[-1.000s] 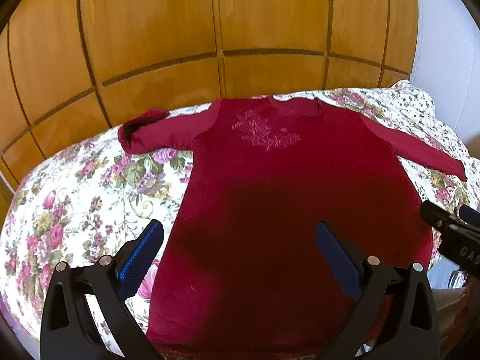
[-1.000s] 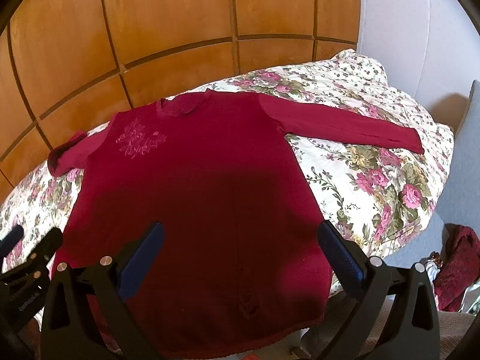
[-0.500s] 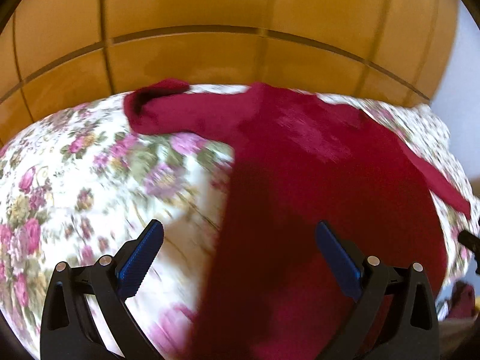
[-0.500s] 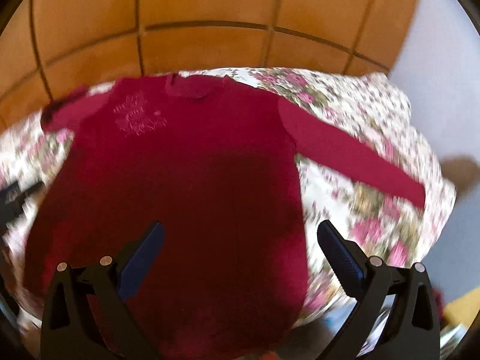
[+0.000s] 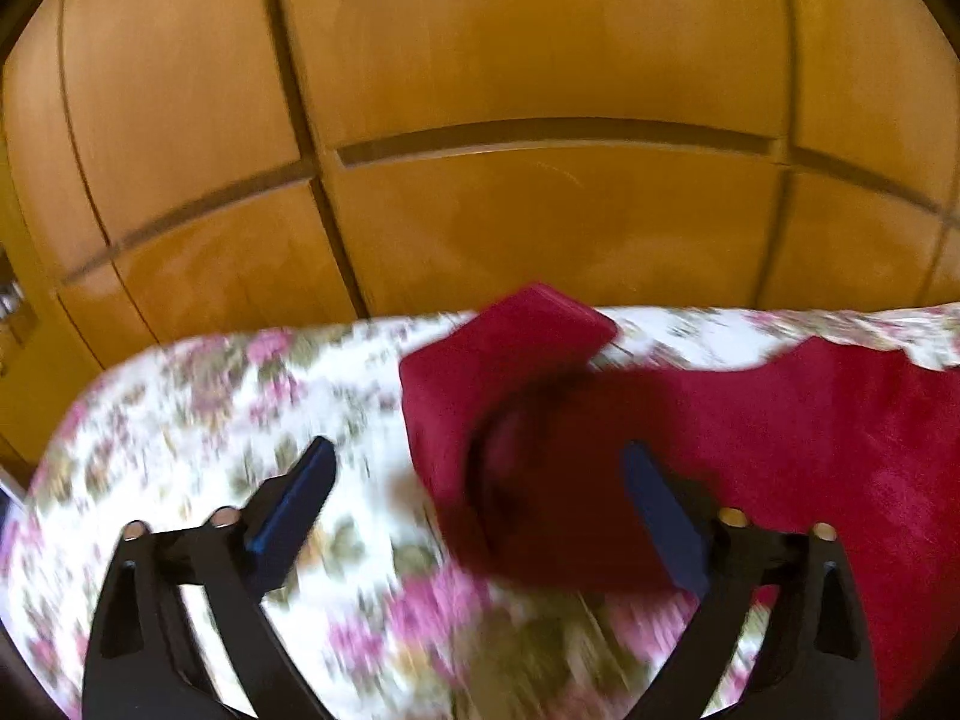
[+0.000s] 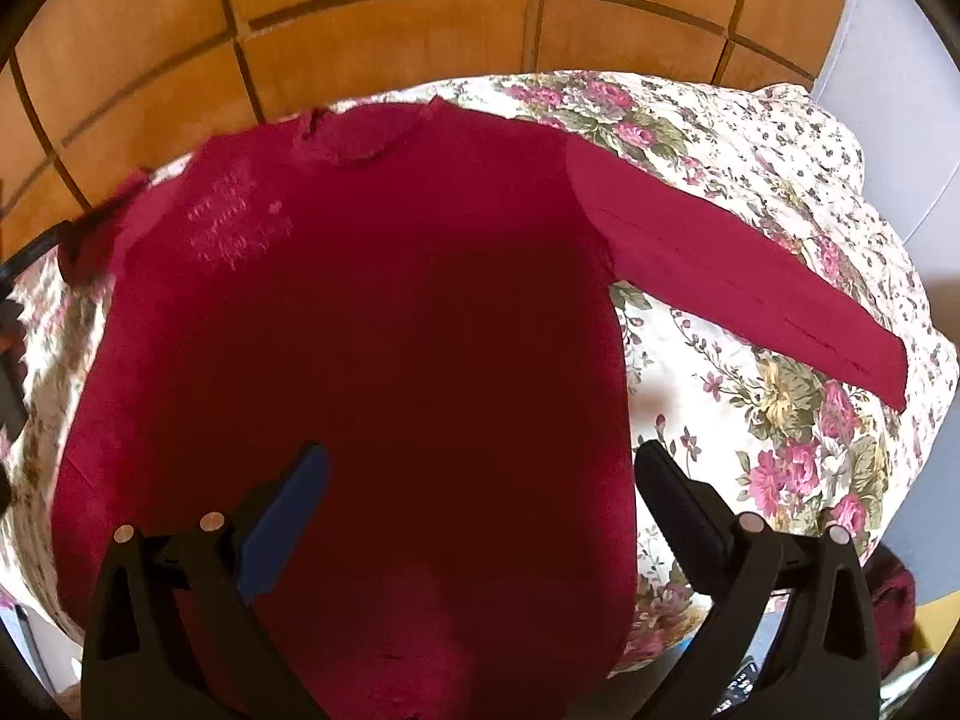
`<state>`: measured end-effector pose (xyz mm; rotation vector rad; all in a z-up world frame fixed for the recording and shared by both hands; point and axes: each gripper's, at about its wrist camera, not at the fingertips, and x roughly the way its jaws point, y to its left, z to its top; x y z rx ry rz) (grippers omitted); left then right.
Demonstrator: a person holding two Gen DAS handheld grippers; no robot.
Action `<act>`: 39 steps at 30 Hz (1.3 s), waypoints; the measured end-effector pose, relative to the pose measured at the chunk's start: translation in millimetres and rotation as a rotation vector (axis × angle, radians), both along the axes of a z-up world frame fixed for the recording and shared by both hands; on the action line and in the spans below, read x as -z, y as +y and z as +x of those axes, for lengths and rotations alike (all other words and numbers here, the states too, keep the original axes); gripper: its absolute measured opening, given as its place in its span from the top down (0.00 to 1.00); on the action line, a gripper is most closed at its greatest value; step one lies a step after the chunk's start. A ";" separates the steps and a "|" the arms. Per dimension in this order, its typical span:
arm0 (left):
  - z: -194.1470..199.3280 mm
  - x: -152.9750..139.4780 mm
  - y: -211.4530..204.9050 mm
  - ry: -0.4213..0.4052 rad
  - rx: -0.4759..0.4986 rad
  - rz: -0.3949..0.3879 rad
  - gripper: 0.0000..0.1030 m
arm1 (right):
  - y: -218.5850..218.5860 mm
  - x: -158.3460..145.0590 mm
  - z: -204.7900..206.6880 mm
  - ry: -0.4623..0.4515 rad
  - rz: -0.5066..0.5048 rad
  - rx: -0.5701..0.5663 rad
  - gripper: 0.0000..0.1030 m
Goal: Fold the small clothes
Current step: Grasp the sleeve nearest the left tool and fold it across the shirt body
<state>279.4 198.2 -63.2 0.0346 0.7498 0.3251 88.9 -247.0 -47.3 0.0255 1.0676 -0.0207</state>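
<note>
A dark red long-sleeved garment [image 6: 372, 324] lies spread flat, front up, on a floral cover [image 6: 780, 420]. In the left wrist view its left sleeve end [image 5: 498, 396] is folded back on itself. My left gripper [image 5: 480, 474] hovers over it and its jaws are closing, still wide. The cuff lies between and below the blue pads [image 5: 294, 510], and I see no pad pressing on it. My right gripper [image 6: 480, 480] hangs open over the lower right part of the body, with its right finger at the side seam. The right sleeve [image 6: 750, 282] stretches out straight across the cover.
A wood-panelled wall [image 5: 540, 210] rises straight behind the cover's far edge. To the right is a pale wall [image 6: 888, 90]. Another dark red cloth [image 6: 894, 594] lies below the cover's right edge. Bare floral cover [image 5: 210, 408] stretches left of the sleeve.
My left gripper swept left from above the garment's body to the left sleeve end, and its jaws have narrowed a little. My right gripper came nearer over the body and tilted further down.
</note>
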 end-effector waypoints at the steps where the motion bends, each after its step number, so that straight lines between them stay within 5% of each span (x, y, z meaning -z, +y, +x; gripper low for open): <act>1: 13.8 3.3 1.3 0.028 0.005 0.011 0.21 | 0.1 -0.6 0.8 0.001 0.001 0.002 0.02; 4: 36.7 18.3 -2.6 0.112 0.053 0.055 0.35 | 0.6 1.1 5.9 0.006 0.008 0.006 0.02; 8: 56.9 39.0 -5.3 0.168 0.063 0.172 0.40 | -5.1 1.5 6.5 0.009 0.009 0.015 0.02; 12: 69.3 48.8 9.8 0.196 0.037 0.145 0.86 | -13.5 4.5 7.4 0.018 0.038 0.042 0.02; 14: 69.2 40.9 22.6 0.182 -0.017 0.089 0.95 | -15.6 7.5 8.4 0.033 0.049 0.054 0.02; 20: 51.2 -29.7 36.2 -0.057 -0.044 -0.210 0.96 | -27.3 13.6 8.9 0.075 0.173 0.104 0.02; 27: 22.5 -107.8 -40.6 -0.266 0.285 -0.441 0.96 | -36.4 14.4 8.3 0.097 0.269 0.160 0.02; 32: 9.5 -106.8 -121.7 -0.221 0.503 -0.548 0.96 | -42.3 12.7 9.9 0.066 0.306 0.237 0.02; 34: 9.3 -86.7 -159.3 -0.142 0.589 -0.562 0.95 | -46.0 11.6 12.5 0.059 0.319 0.242 0.02; 39: 6.7 -25.7 -216.6 0.064 0.663 -0.544 0.63 | -48.5 11.7 23.8 0.039 0.336 0.246 0.02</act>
